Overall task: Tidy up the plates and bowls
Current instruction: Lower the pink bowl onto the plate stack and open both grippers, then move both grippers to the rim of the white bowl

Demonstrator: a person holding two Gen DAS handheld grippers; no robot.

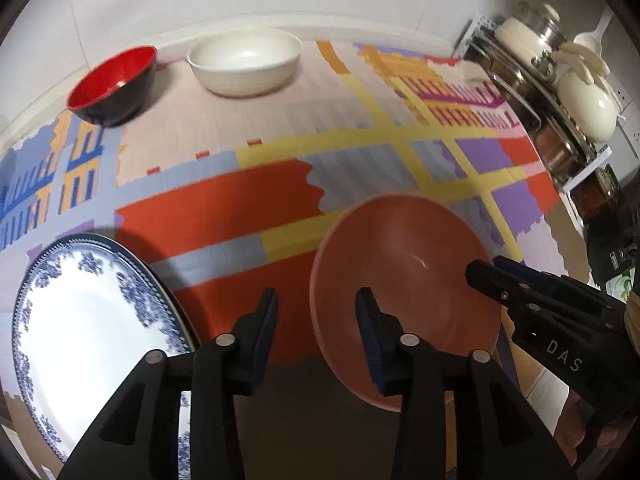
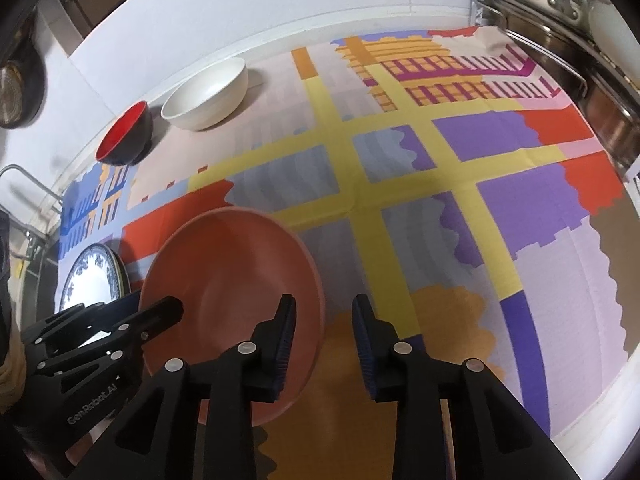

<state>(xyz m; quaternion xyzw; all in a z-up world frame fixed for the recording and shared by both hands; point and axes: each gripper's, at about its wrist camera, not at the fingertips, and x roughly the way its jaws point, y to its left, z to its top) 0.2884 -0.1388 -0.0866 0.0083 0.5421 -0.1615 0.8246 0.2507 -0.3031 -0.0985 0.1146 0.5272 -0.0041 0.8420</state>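
Left gripper [image 1: 316, 312]: jaws parted, nothing pressed between the pads; the near-left rim of the pink plate [image 1: 404, 300] sits in the gap. Right gripper [image 2: 324, 320]: jaws parted, straddling the plate's right rim, no grip. Plate: matte terracotta-pink, shallow, lying on the patterned mat [image 2: 440, 160]. Blue-and-white plate [image 1: 96, 320] just left. Red-and-black bowl [image 1: 114, 84] and white bowl [image 1: 244, 60] at the mat's far edge.

Patterned mat [image 2: 400, 184]; rack w/ steel pots [image 1: 532, 92] at far right.
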